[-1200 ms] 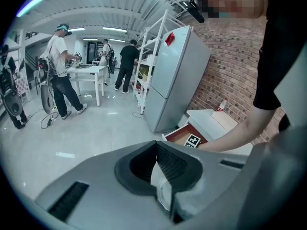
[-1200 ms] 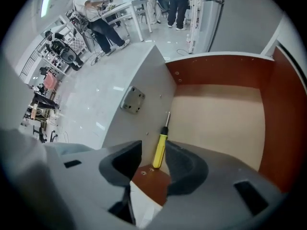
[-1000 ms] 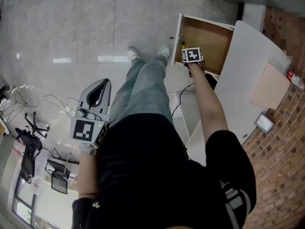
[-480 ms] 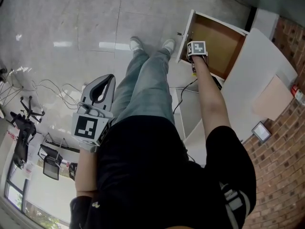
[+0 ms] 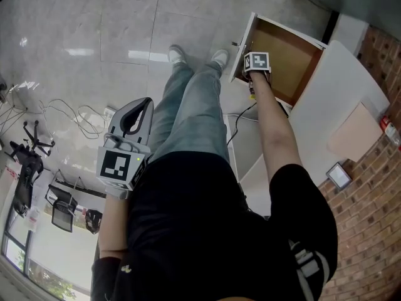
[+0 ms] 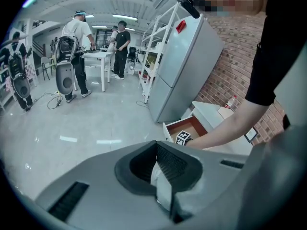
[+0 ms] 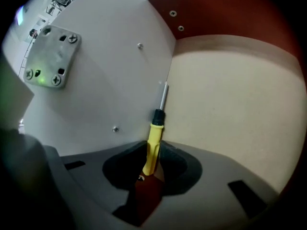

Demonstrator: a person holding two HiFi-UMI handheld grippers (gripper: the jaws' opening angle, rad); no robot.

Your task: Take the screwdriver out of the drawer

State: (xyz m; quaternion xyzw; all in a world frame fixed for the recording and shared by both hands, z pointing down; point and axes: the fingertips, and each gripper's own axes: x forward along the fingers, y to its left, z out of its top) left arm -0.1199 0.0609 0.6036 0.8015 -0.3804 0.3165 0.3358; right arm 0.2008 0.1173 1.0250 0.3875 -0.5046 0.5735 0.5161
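Observation:
The drawer stands pulled out, wood-coloured inside. In the right gripper view the screwdriver lies on the drawer floor along the white side wall; it has a yellow handle, a black collar and a thin metal shaft. My right gripper points steeply down over it, and its jaws are closing with the handle's rear end between them. In the head view only that gripper's marker cube shows, and the screwdriver is hidden beneath it. My left gripper hangs by my left thigh, shut with nothing in it.
A white cabinet top lies right of the drawer, with a brick wall beyond. Cables trail over the glossy floor at left. The left gripper view shows a tall grey fridge, several people and tables further back.
My right gripper has sunk into the drawer and now covers the screwdriver, which showed beside the marker cube a second ago. The left gripper has dropped slightly.

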